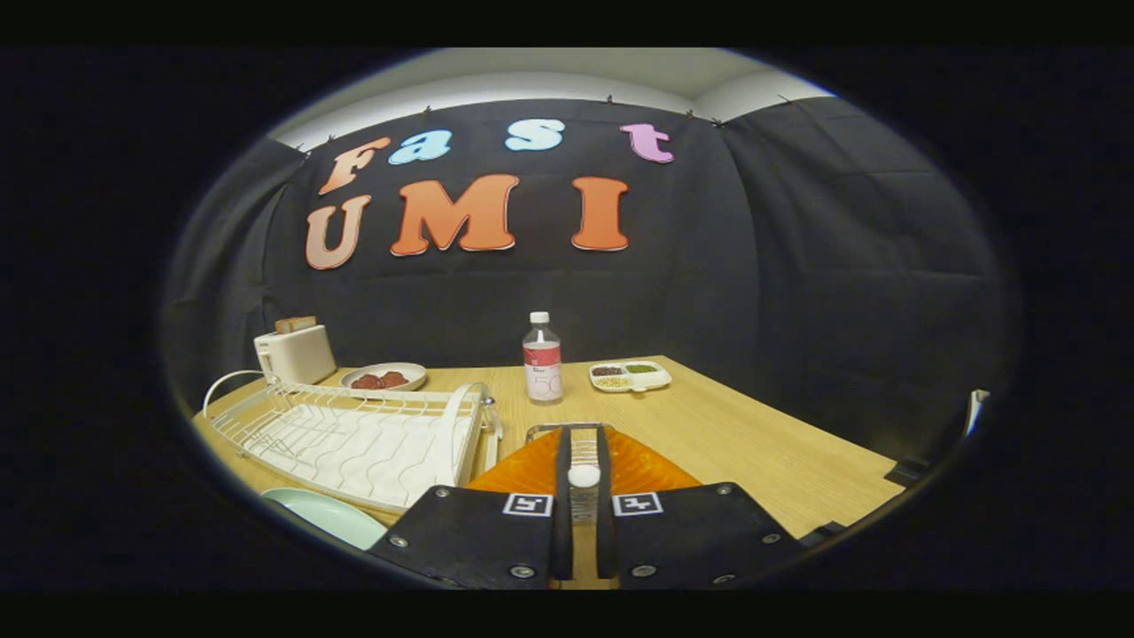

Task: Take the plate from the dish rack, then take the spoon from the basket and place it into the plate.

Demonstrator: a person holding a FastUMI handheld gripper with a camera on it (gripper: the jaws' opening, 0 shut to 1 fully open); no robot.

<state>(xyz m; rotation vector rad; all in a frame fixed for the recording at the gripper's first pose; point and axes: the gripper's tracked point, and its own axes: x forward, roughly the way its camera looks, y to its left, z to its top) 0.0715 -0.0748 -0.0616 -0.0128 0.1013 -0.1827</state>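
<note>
Where the work is set: a pale wood-grain table (753, 443) in a booth hung with black cloth, a strip of light wall and ceiling showing above the cloth.
Gripper: the gripper (583, 523) hangs low over the near end of the table, its two black fingers (563, 496) drawn close together and clenched on the spoon.
Spoon: the spoon (583, 477) shows as a rounded white end with a ribbed stem below it, pinched between the fingers directly above the basket.
Basket: the basket (647, 465) is orange with a metal wire rim, lying under and just ahead of the fingers.
Plate: the plate (328, 516), pale green, lies flat on the table to the left of the gripper, just beside the near corner of the dish rack.
Dish rack: the dish rack (354, 434), white wire over a white tray, stands left of the basket.
Far side of the table: a white toaster (295, 352) with bread in its slots, a shallow dish (384, 377) of dark red pieces beside it, a clear bottle (542, 359) with a white cap beyond the basket, and a white divided tray (630, 376) of dark, green and yellowish fillings to the bottle's right.
Writing: the bottle's red-and-white label is too small to read; two square black-and-white markers (527, 504) sit on the gripper body.
</note>
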